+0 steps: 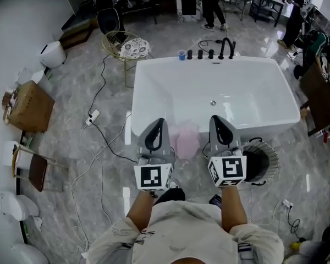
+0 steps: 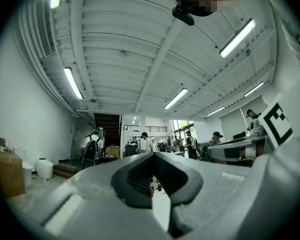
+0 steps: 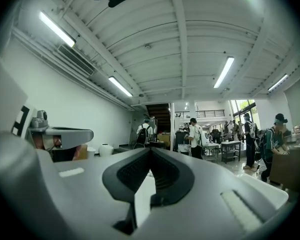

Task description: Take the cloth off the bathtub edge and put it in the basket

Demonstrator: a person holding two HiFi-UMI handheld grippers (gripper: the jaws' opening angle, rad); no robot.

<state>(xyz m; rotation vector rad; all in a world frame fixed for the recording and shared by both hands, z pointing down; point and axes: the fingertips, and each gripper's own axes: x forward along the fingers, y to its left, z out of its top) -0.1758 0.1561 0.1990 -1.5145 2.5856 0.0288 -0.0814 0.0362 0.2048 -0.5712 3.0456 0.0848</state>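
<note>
A pale pink cloth [image 1: 186, 141] hangs over the near rim of the white bathtub [image 1: 154, 78]. A dark round basket [image 1: 262, 161] stands on the floor by the tub's near right corner. My left gripper [image 1: 159, 122] hovers just left of the cloth and my right gripper [image 1: 218, 119] just right of it, both pointing level over the tub. In the left gripper view the left gripper's [image 2: 153, 154] jaws meet at the tips with nothing between them. The right gripper [image 3: 150, 149] looks the same in its own view. Neither gripper view shows the cloth.
A faucet set [image 1: 220, 51] and a blue cup [image 1: 181, 54] sit on the tub's far rim. A wire chair [image 1: 127, 45] stands behind the tub at the left. Cables and a power strip [image 1: 92, 116] lie on the floor at the left, beside a cardboard box [image 1: 30, 106]. People [image 1: 212, 4] stand at the back.
</note>
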